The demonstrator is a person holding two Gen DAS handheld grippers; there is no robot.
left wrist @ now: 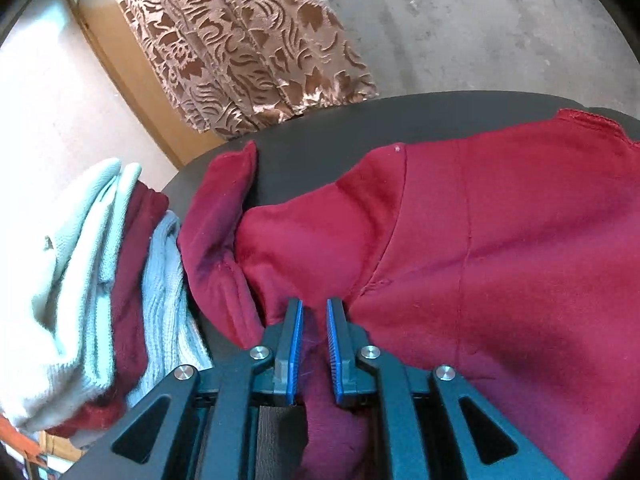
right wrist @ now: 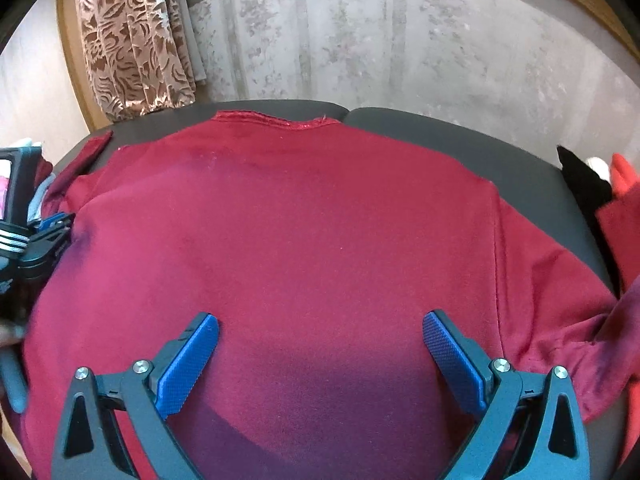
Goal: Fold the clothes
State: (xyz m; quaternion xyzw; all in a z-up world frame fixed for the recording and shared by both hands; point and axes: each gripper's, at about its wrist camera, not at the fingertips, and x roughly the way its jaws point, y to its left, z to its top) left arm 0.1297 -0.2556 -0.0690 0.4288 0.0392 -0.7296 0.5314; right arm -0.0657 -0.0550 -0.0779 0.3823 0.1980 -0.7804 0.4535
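Red sweatshirt readied for folding on dark tabletop [right wrist: 440, 132]

From left: folded knitwear stack [left wrist: 88, 264]; left hand-held gripper [left wrist: 314, 308] clenched on the red sweatshirt [right wrist: 288, 216] near its armpit, likely to turn the sleeve inward; right hand-held gripper [right wrist: 320, 344] released, hovering above the spread body.

surface: dark grey table [right wrist: 460, 136] | behind: brown patterned curtain [right wrist: 132, 40], sheer grey curtain [right wrist: 360, 40] | light: daylight
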